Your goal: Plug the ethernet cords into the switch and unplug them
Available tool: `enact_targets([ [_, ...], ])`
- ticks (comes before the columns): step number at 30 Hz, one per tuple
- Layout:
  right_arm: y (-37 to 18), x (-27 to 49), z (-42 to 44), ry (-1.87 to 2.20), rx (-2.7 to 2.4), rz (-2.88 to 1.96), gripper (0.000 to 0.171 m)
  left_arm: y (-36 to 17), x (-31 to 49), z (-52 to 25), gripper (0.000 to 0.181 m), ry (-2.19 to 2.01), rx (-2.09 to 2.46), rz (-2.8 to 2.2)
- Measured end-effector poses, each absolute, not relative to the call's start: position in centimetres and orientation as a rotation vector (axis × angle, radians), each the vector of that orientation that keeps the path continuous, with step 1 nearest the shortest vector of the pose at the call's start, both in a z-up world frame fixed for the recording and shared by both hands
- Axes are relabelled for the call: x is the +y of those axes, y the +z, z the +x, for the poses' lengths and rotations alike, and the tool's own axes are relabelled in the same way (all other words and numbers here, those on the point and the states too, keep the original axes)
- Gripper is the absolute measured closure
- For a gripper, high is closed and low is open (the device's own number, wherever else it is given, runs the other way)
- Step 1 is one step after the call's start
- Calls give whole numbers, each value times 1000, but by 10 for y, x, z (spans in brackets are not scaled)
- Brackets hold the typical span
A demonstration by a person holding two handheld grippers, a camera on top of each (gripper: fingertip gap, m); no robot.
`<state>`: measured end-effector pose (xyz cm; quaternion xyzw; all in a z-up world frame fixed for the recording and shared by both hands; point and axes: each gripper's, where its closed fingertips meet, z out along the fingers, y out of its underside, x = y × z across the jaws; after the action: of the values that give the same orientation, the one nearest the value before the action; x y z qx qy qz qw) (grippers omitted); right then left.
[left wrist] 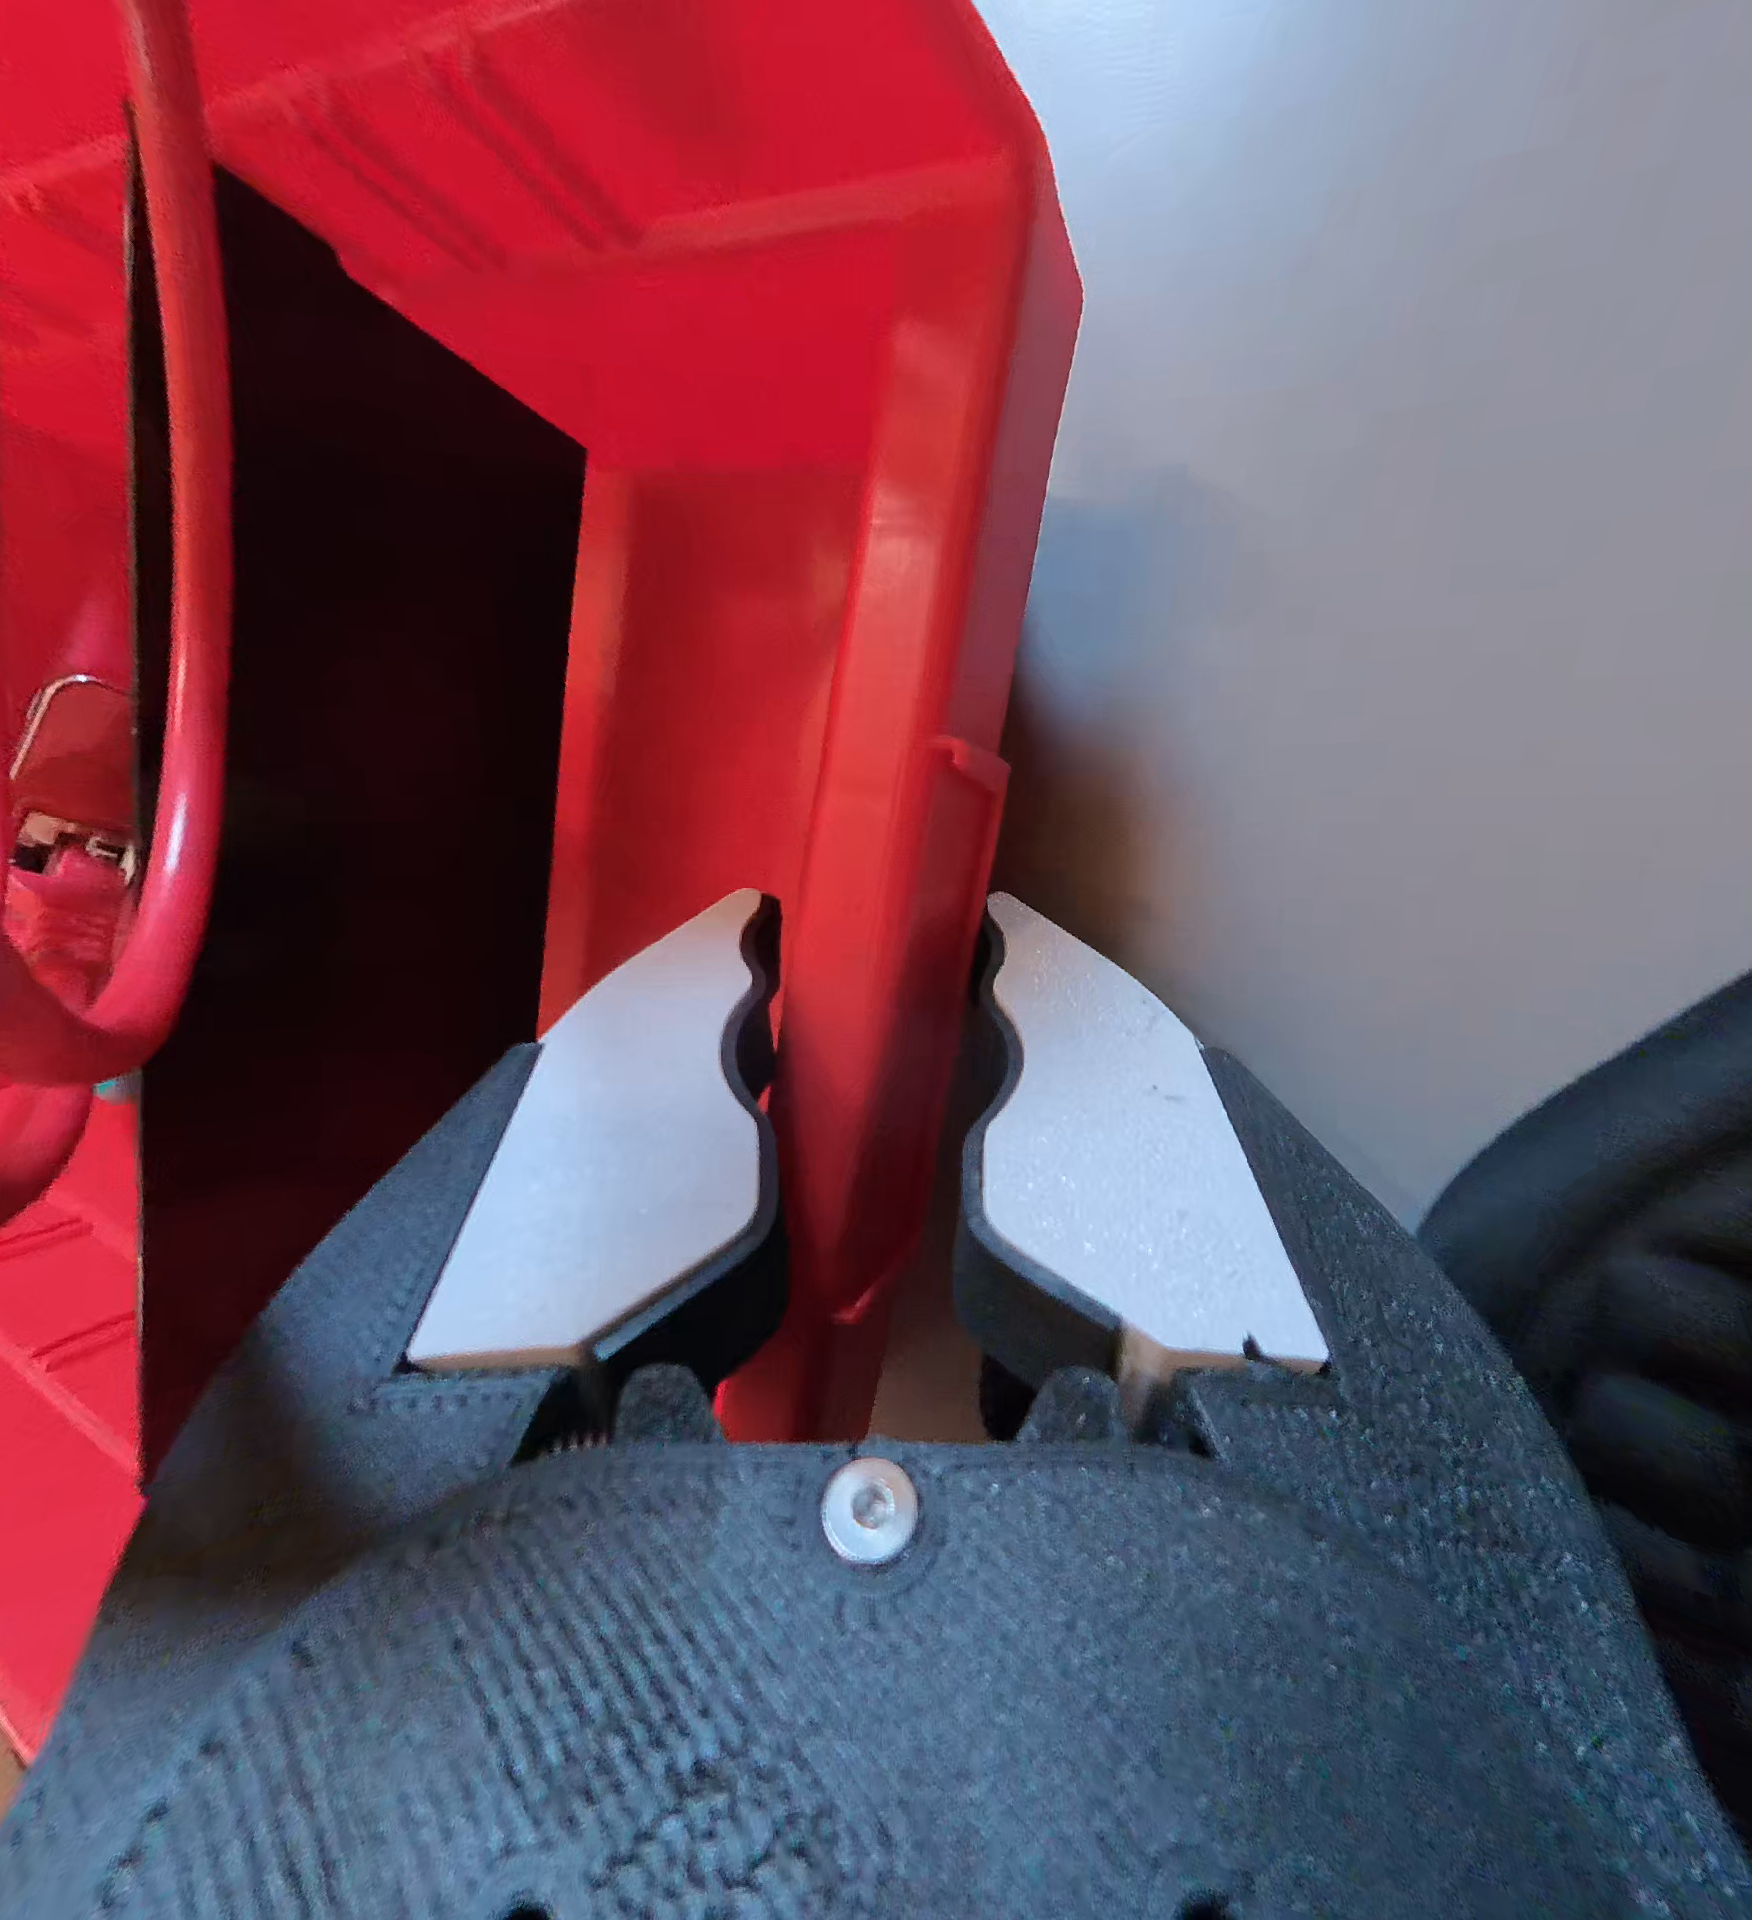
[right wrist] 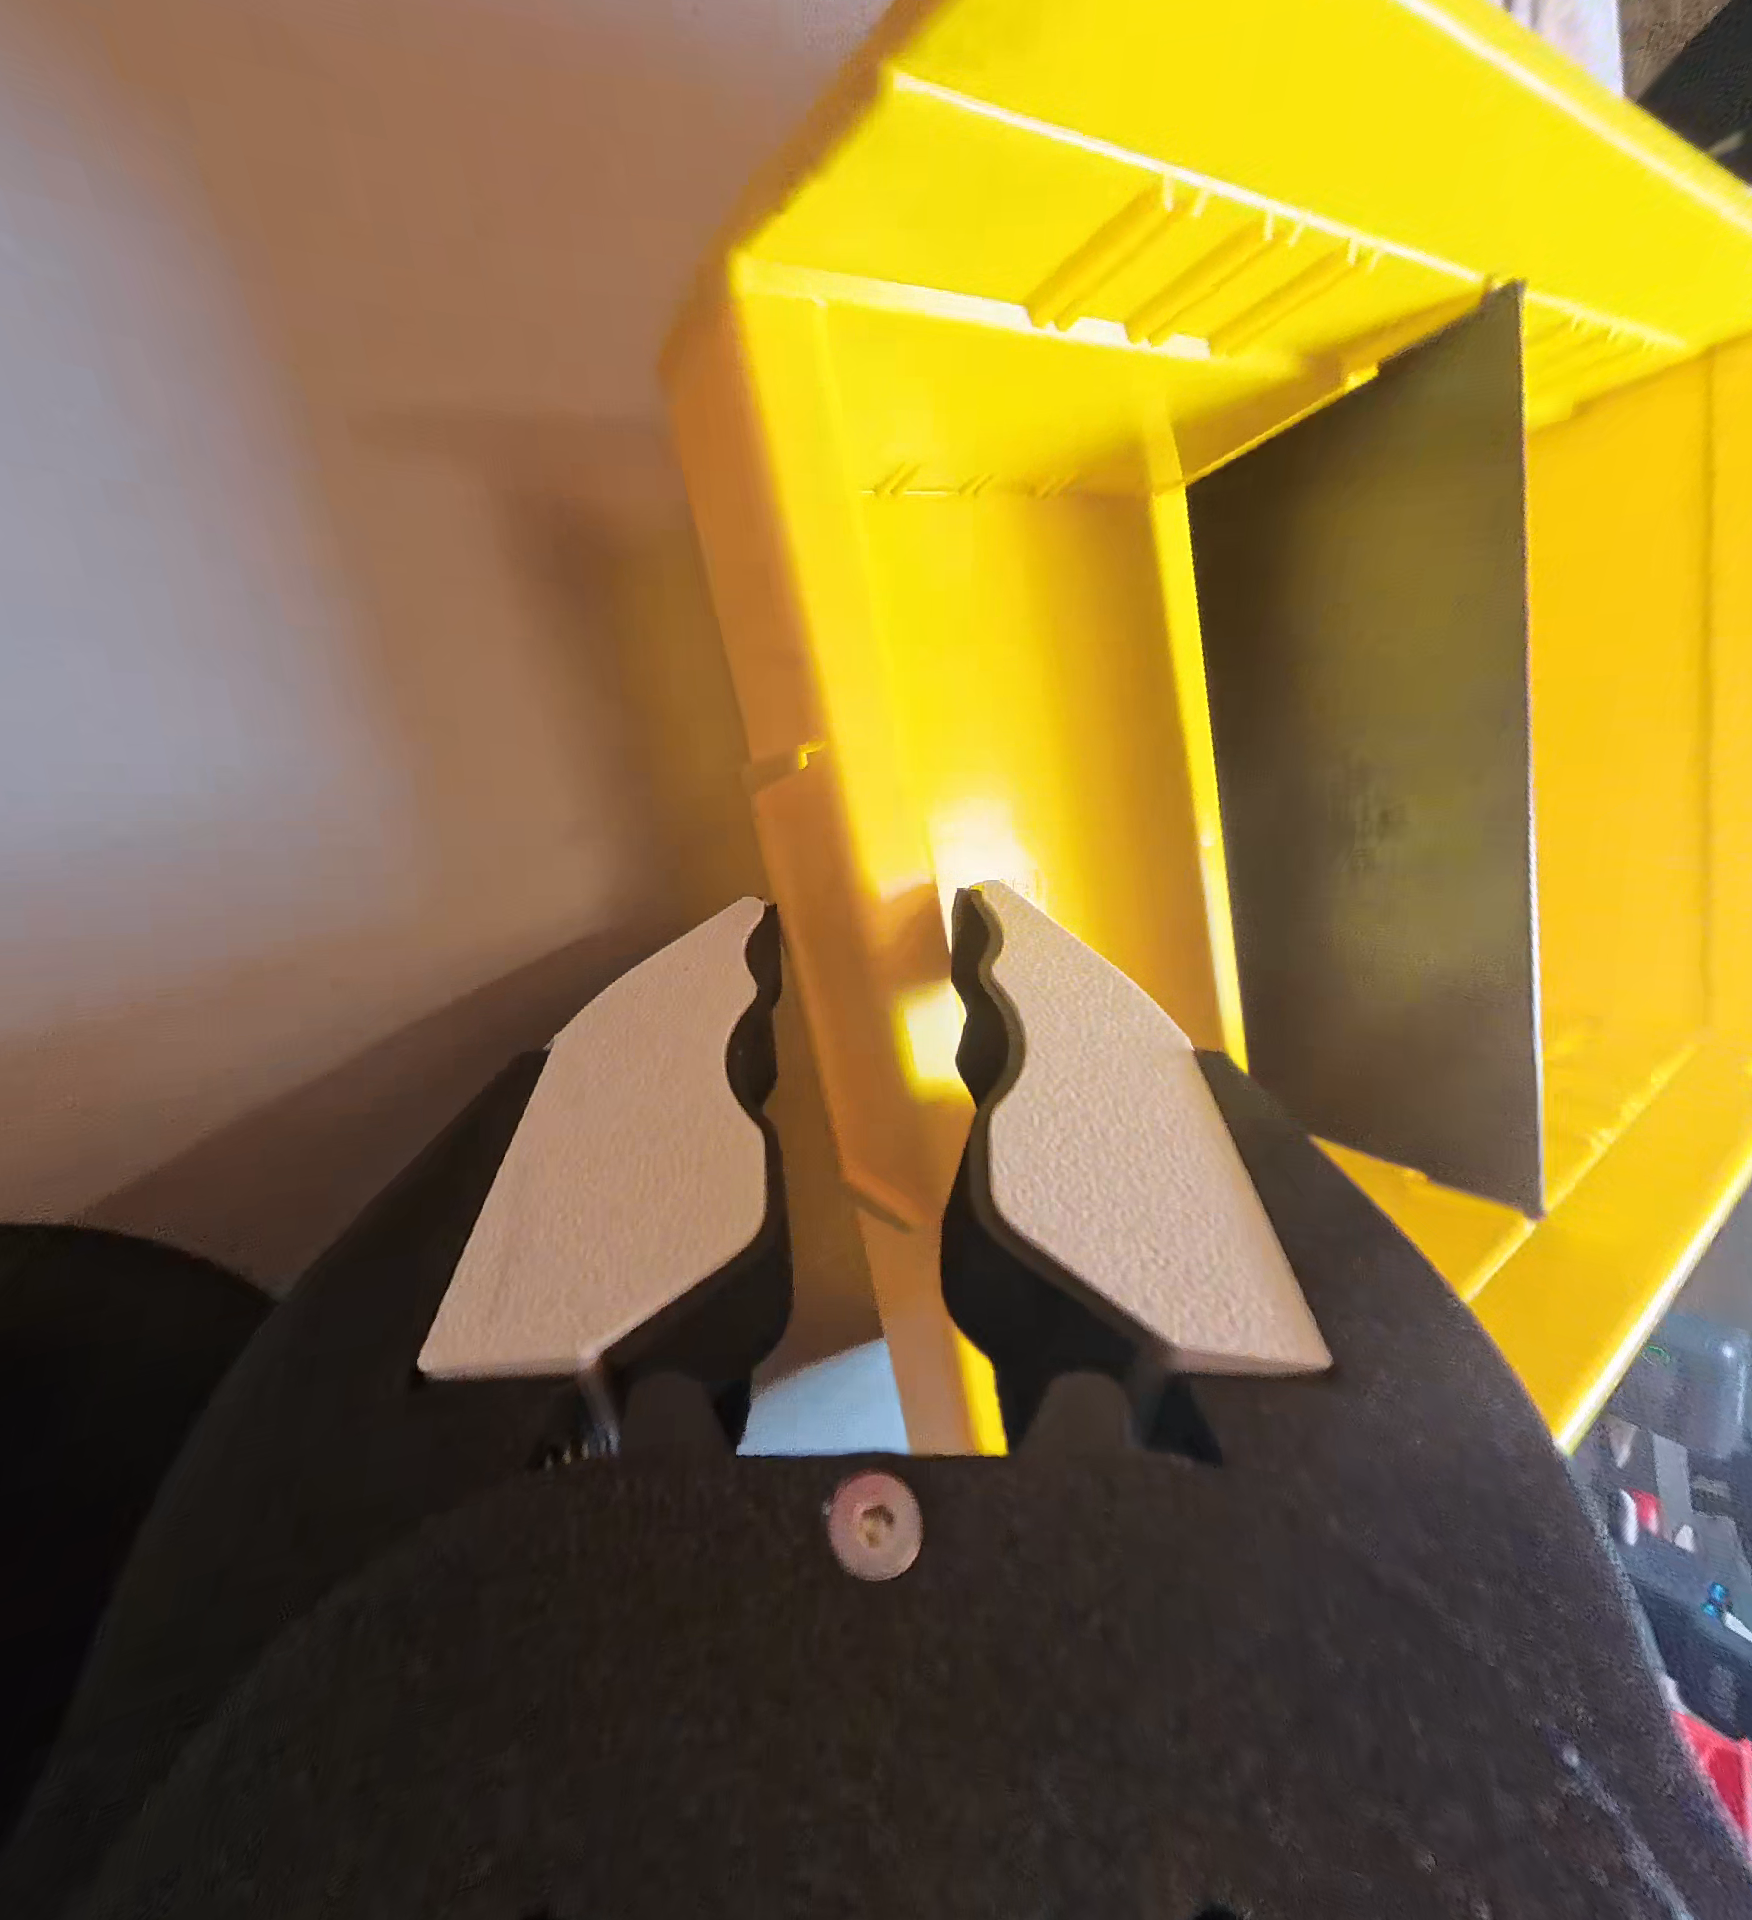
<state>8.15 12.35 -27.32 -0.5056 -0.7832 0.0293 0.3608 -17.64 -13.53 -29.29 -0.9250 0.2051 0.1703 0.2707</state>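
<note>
My left gripper [left wrist: 877, 925] is shut on the side wall of a red plastic bin [left wrist: 643, 260], one finger inside and one outside. A red ethernet cord [left wrist: 191, 623] loops inside the bin at the left, with a clear plug [left wrist: 72, 769] behind it. My right gripper [right wrist: 864, 914] is shut on the side wall of a yellow plastic bin [right wrist: 1059, 343], which looks tilted. No cord shows in the yellow bin. No switch is in view.
A dark divider panel [left wrist: 363, 675] stands inside the red bin, and another dark divider panel [right wrist: 1371, 779] stands in the yellow bin. A pale wall [left wrist: 1423, 520] lies behind both. A black textured body [left wrist: 1682, 1299] sits at the right. Mixed clutter [right wrist: 1734, 1455] shows at the lower right. The left gripper's tips are roughly 35 cm from the right gripper's.
</note>
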Motion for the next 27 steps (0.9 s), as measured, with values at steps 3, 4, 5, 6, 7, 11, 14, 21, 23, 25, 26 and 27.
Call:
enact_targets([
  [3, -273, 145, 76, 61, -2012, -1294, 140, -293, -126, -187, 146, 457, 537, -2497],
  [4, -273, 153, 73, 60, -2012, -1293, 140, -293, -122, -191, 146, 462, 531, -2499],
  [5, -273, 160, 71, 60, -2016, -1294, 140, -293, -118, -195, 146, 471, 525, -2499],
  [6, -274, 167, 69, 62, -2022, -1291, 141, -293, -115, -199, 146, 479, 520, -2498],
  [7, -274, 174, 66, 62, -2025, -1285, 141, -293, -111, -203, 146, 485, 517, -2497],
  [11, -274, 204, 58, 29, -2009, -1273, 140, -292, -99, -222, 146, 524, 525, -2474],
  [14, -273, 219, 56, -10, -1962, -1308, 138, -289, -92, -238, 144, 599, 526, -2431],
  [21, -207, 158, 42, 489, -1621, -1361, 136, -237, -104, -217, 144, 530, 455, -2210],
  [23, -184, 130, 39, 695, -1524, -1356, 137, -209, -111, -221, 146, 539, 388, -2134],
  [25, -170, 108, 36, 844, -1448, -1335, 140, -184, -116, -236, 147, 604, 317, -2065],
  [26, -168, 99, 33, 881, -1433, -1317, 140, -175, -116, -244, 145, 642, 294, -2035],
  [27, -169, 93, 31, 889, -1426, -1292, 142, -171, -114, -253, 142, 675, 283, -2019],
])
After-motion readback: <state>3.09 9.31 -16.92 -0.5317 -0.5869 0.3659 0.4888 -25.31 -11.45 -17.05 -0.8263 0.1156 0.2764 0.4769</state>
